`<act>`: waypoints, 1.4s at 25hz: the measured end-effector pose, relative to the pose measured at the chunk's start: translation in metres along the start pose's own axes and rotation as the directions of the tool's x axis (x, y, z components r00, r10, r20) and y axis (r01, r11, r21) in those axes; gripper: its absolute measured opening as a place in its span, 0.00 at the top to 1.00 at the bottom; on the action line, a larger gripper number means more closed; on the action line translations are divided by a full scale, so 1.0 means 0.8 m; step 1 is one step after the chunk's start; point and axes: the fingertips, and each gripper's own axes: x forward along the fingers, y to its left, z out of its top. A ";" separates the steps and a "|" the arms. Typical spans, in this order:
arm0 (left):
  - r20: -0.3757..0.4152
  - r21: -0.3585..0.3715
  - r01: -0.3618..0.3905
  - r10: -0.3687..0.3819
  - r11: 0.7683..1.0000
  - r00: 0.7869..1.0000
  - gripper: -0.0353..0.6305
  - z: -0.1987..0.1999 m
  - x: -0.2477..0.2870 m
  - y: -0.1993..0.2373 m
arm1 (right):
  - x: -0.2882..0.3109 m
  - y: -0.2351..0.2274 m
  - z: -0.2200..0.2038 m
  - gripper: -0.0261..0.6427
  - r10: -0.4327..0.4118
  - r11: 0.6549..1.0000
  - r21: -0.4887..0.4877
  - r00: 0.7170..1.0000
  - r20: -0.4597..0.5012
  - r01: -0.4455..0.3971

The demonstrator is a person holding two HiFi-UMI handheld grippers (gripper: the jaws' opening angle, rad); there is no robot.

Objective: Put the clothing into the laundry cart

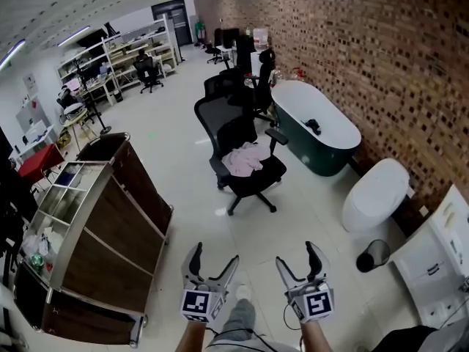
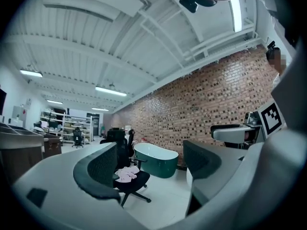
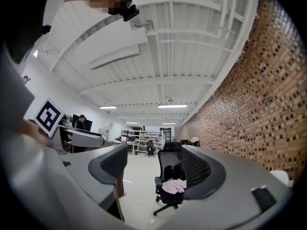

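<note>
I have both grippers held out level in front of me. The left gripper [image 1: 214,255] has its jaws partly open with nothing between them, and the right gripper [image 1: 297,255] stands likewise, a little apart and empty. Neither pair touches anything.

The clothing [image 1: 244,158], a crumpled pink and white piece, lies on the seat of a black office chair [image 1: 253,180], straight ahead of both pairs of jaws and well apart from them. In the left gripper view the clothing [image 2: 127,174] shows low in the gap, close to the left-hand jaw. In the right gripper view it [image 3: 173,186] sits against the right-hand jaw.

The laundry cart [image 1: 77,229] stands ahead and to the left of the left jaws, well apart from the chair. It has brown side panels, a metal rim and a divided open top. I cannot tell what the compartments hold.

Ahead and right of the right jaws is a dark green bathtub [image 1: 289,94] with 1 small dark item [image 1: 313,125] lying inside. Nearer, just right of the right jaws, a round black bin [image 1: 374,255] stands on the floor.
</note>
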 end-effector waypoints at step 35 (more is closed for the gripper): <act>0.020 -0.074 -0.030 0.032 0.997 0.999 0.33 -0.043 0.387 0.263 | 0.503 -0.094 -0.076 0.41 0.166 0.982 -0.080 0.984 -0.060 -0.170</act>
